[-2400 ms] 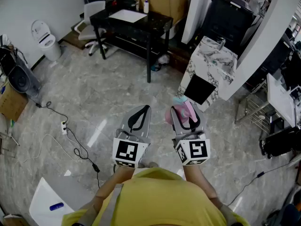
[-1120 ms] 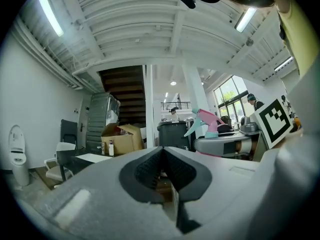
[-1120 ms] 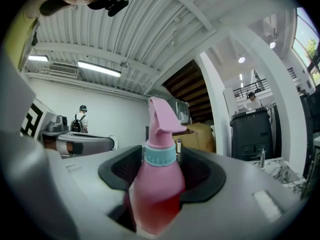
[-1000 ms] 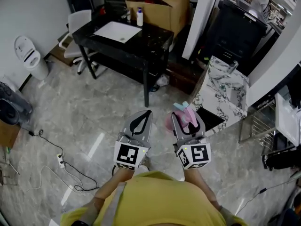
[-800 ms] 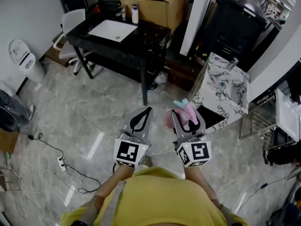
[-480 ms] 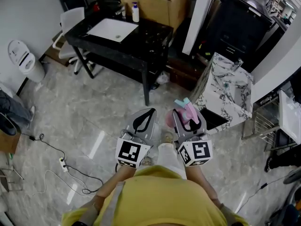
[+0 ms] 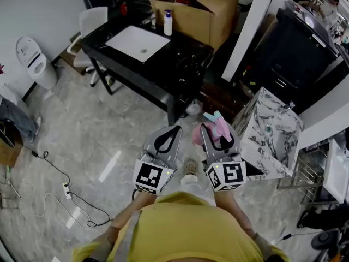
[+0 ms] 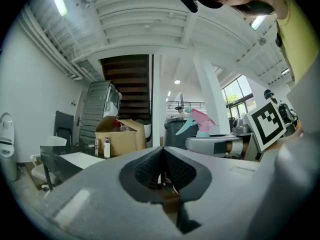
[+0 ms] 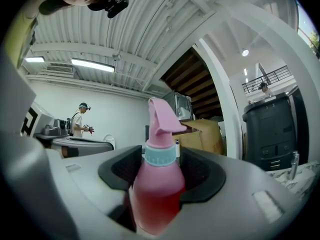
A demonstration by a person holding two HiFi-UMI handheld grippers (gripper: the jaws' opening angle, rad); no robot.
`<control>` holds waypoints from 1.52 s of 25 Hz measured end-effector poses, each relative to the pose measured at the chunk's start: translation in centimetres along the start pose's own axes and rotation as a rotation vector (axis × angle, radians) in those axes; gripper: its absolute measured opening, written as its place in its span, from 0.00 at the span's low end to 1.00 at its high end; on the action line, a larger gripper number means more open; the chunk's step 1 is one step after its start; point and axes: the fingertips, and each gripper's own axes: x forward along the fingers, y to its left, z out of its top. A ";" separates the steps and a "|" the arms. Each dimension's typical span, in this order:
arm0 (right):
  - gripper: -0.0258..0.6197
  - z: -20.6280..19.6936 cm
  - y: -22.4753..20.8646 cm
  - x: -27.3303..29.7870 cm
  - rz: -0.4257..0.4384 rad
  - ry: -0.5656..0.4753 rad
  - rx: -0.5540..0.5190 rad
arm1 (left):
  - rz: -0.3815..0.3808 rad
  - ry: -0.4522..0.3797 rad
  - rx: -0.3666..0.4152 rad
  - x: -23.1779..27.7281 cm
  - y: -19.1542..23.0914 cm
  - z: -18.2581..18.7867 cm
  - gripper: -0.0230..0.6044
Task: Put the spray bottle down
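Note:
A pink spray bottle [image 7: 216, 131] with a pale blue collar and trigger stands upright between the jaws of my right gripper [image 7: 218, 136], which is shut on its body. In the right gripper view the spray bottle [image 9: 159, 184] fills the gap between the jaws, its pink nozzle at the top. My left gripper [image 7: 168, 139] is held level beside the right one, jaws shut with nothing between them. The left gripper view shows the closed left gripper [image 8: 162, 170] and the bottle's spray head [image 8: 200, 121] to the right. Both grippers hang in the air above the floor.
A black table [image 7: 180, 56] with a white sink basin [image 7: 138, 43] stands ahead, a white pump bottle [image 7: 168, 23] and a cardboard box [image 7: 196, 7] at its far side. A marble-topped cabinet [image 7: 272, 138] is to the right, a white chair [image 7: 90, 23] and cables [image 7: 60, 184] to the left.
The person has walked forward: the black table and the marble cabinet have come nearer in the head view. Both grippers keep their pose, and the bottle stays gripped.

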 end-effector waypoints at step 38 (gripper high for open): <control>0.41 -4.2 -18.5 38.0 0.056 0.074 -0.017 | 0.022 0.061 0.021 35.6 23.2 -3.1 0.04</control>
